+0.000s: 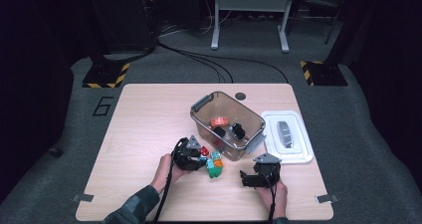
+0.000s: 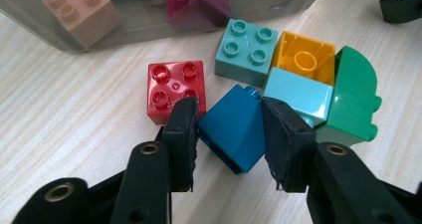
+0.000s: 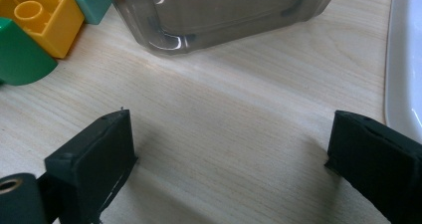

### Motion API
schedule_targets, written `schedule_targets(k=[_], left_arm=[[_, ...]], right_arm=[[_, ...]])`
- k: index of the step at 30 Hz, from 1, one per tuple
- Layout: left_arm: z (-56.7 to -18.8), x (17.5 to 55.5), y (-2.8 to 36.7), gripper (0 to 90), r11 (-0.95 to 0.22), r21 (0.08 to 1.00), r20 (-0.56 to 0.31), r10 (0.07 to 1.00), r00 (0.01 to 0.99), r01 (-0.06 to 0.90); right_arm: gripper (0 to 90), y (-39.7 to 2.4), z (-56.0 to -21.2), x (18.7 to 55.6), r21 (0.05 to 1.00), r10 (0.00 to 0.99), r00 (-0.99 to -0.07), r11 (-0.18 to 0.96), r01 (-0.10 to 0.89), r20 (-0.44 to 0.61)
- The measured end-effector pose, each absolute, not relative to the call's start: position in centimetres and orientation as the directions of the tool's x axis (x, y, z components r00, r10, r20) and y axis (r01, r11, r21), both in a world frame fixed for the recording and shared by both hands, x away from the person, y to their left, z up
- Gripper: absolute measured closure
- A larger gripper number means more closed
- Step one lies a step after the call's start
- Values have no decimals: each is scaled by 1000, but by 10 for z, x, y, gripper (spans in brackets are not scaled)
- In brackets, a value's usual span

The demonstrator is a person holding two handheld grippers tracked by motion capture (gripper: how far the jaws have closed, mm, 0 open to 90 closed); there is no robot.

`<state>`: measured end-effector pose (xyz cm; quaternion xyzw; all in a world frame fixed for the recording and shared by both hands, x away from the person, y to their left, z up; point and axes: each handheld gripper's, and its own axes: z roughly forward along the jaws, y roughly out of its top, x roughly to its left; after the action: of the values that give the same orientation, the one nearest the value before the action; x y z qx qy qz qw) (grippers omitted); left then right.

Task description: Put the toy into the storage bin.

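Note:
My left gripper [image 2: 231, 107] has its two black pads pressed against the sides of a dark blue sloped brick [image 2: 234, 129] that lies on the wooden table. Around it sit a red square brick [image 2: 171, 87], a teal brick [image 2: 246, 52], a yellow brick [image 2: 303, 57], a light blue brick [image 2: 298, 94] and a green rounded brick [image 2: 356, 102]. From above, the left gripper [image 1: 199, 157] is at this cluster, just in front of the clear bin [image 1: 226, 97]. My right gripper [image 3: 231, 139] stands wide open over bare table, to the right of the bricks [image 1: 246, 178].
The clear plastic bin [image 2: 149, 15] holds several bricks, among them an orange one [image 1: 219, 121] and a black one [image 1: 238, 130]. Its white lid [image 1: 287, 136] lies to its right, near the right gripper [image 3: 405, 59]. A yellow brick [image 3: 40, 17] and a green brick [image 3: 20, 59] lie beside the bin.

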<state>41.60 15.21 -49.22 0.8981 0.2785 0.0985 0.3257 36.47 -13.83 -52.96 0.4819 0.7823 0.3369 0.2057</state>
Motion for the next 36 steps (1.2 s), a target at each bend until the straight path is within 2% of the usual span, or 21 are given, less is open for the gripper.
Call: schedule_targets(k=[5, 13, 36], left_arm=[[-497, 416, 153, 585, -645, 613, -4, 574, 819, 455], [-497, 415, 159, 595, -635, 621, -8, 582, 813, 460], [-465, 425, 197, 596, -563, 671, -12, 643, 765, 483]], right_arm=[[36, -138, -530, 365, 725, 893, -451, 309, 616, 3], [37, -138, -530, 365, 725, 893, -450, 308, 616, 4], [36, -138, -530, 365, 725, 896, -445, 302, 619, 7]])
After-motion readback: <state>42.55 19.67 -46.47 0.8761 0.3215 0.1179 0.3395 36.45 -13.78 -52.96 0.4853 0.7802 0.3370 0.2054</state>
